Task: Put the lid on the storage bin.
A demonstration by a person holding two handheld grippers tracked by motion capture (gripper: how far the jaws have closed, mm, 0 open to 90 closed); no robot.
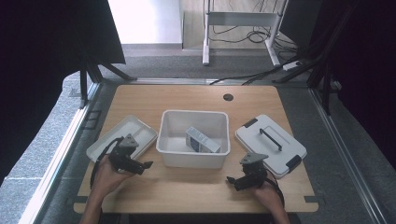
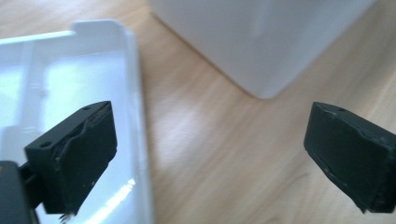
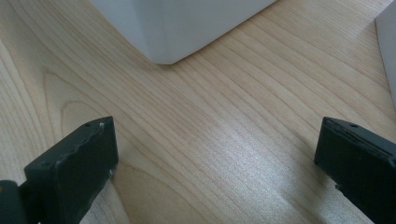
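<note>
— Status? 
— My left gripper (image 1: 147, 164) and right gripper (image 1: 229, 179) rest near the table's (image 1: 187, 191) front edge, jaws spread, empty; the small box (image 1: 201, 140) lies tilted inside the white bin (image 1: 194, 157).
— Next? 
— Probably fitting the lid (image 1: 271, 143) (right of bin); box lettering unreadable.

In the left gripper view the white tray (image 2: 70, 93) is cut off at the left and bottom edges, and the white bin (image 2: 261, 37) at the top; the picture is blurred. In the high view the print on the small box (image 1: 201, 140) is too small to read.
</note>
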